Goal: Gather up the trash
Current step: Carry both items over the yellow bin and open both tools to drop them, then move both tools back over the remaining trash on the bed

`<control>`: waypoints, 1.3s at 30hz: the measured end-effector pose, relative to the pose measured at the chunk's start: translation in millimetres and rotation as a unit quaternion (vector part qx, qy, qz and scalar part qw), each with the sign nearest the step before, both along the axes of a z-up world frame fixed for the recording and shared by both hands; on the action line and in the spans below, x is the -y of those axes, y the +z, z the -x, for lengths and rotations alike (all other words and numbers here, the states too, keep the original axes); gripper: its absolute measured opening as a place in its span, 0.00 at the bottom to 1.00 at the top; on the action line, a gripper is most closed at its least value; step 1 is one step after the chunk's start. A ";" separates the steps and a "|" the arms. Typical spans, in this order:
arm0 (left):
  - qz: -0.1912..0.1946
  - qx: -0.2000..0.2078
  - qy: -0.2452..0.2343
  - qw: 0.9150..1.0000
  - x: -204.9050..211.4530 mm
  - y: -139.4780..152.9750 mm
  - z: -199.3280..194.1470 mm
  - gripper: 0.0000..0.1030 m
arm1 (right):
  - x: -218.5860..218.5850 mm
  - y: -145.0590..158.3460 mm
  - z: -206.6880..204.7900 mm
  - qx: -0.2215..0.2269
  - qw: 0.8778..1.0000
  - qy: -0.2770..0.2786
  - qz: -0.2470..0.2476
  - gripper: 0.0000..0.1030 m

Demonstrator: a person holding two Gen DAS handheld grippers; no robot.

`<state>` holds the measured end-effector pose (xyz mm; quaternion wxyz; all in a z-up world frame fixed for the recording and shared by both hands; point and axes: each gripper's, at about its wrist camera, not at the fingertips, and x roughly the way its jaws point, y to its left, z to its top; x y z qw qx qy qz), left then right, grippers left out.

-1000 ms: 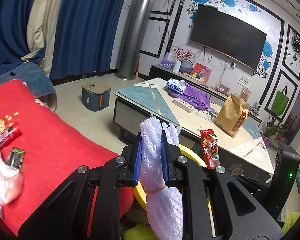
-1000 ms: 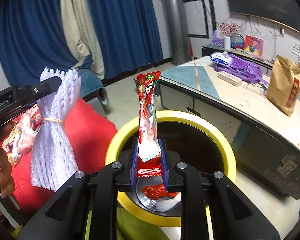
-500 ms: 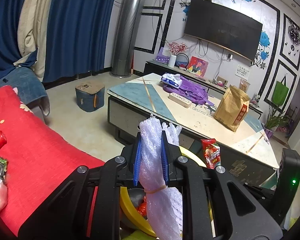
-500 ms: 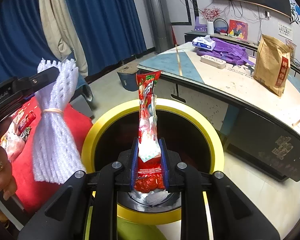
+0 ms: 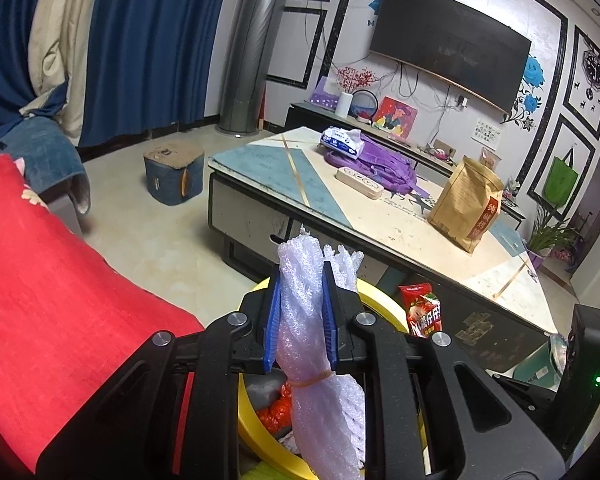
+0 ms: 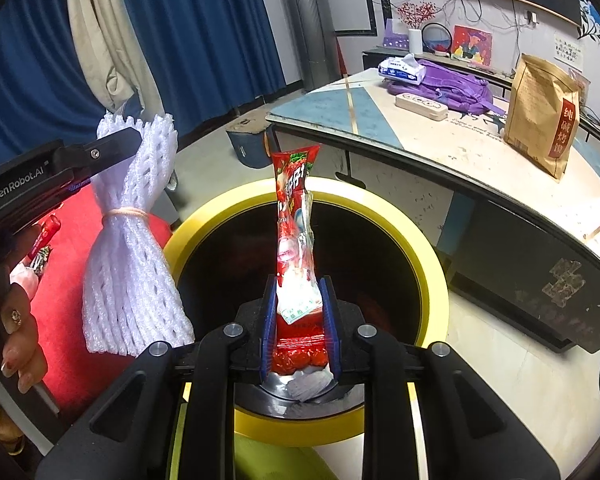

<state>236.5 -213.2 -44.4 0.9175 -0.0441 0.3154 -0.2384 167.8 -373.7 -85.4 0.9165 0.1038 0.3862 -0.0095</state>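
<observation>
We see white foam netting [image 6: 130,248], soft and ribbed, beside a glossy red plastic wrapper [image 6: 296,240]; the bin's yellow rim [image 6: 432,272] shines smooth, the brown paper bag [image 6: 544,112] looks matt, and red cloth [image 5: 60,300] shows a coarse weave.

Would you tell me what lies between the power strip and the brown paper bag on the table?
In both views, only the purple backpack edges in between power strip and brown paper bag.

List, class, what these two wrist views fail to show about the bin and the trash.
- Yellow bin floor: right view, hidden behind the right gripper and red wrapper.
- Bin's far rim: left view, hidden by the left gripper and foam net bundle.
- Sofa snacks: too small to identify.
</observation>
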 end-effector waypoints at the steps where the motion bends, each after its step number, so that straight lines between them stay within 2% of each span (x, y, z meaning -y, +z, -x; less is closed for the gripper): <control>1: 0.002 -0.007 -0.004 1.000 -0.4 -2.1 -1.2 0.15 | 0.4 -1.0 -0.5 -0.002 1.000 -0.001 -0.001 0.26; 2: 0.002 -0.011 -0.006 1.000 -0.8 -2.7 -2.6 0.17 | 0.8 -1.3 -1.1 -0.003 1.000 -0.002 -0.002 0.27; 4: 0.002 -0.013 -0.002 1.000 -2.5 -5.3 -2.4 0.25 | 1.2 -1.7 -1.4 -0.004 1.000 -0.005 -0.001 0.38; 6: 0.005 -0.020 0.001 1.000 -5.1 -7.6 -3.2 0.36 | 3.0 -0.3 -0.6 0.000 1.000 -0.011 -0.001 0.45; 11: 0.012 -0.028 0.011 0.999 -13.4 -8.8 -1.1 0.52 | 6.2 3.2 1.2 0.009 1.000 -0.019 0.003 0.52; 15: 0.015 -0.029 0.025 0.999 -23.0 -4.6 4.3 0.76 | 3.1 5.5 3.4 0.016 1.000 -0.016 0.007 0.55; 17: 0.017 -0.024 0.037 0.999 -33.2 -0.8 9.8 0.81 | 1.6 7.1 4.7 0.020 1.000 -0.013 0.007 0.58; 19: 0.019 -0.021 0.045 0.999 -41.8 1.9 14.0 0.89 | 0.2 8.5 5.6 0.024 1.000 -0.010 0.008 0.59; 24: 0.022 -0.007 0.066 0.998 -63.9 10.0 29.0 0.89 | -6.9 12.6 8.3 0.032 0.999 0.000 0.007 0.64; 32: 0.007 0.025 0.104 0.994 -98.4 23.9 52.5 0.90 | -29.9 28.2 18.1 0.063 0.998 0.029 0.010 0.66; 39: -0.008 0.059 0.144 0.988 -126.4 34.6 71.6 0.90 | -55.7 38.9 27.2 0.085 0.994 0.063 0.017 0.67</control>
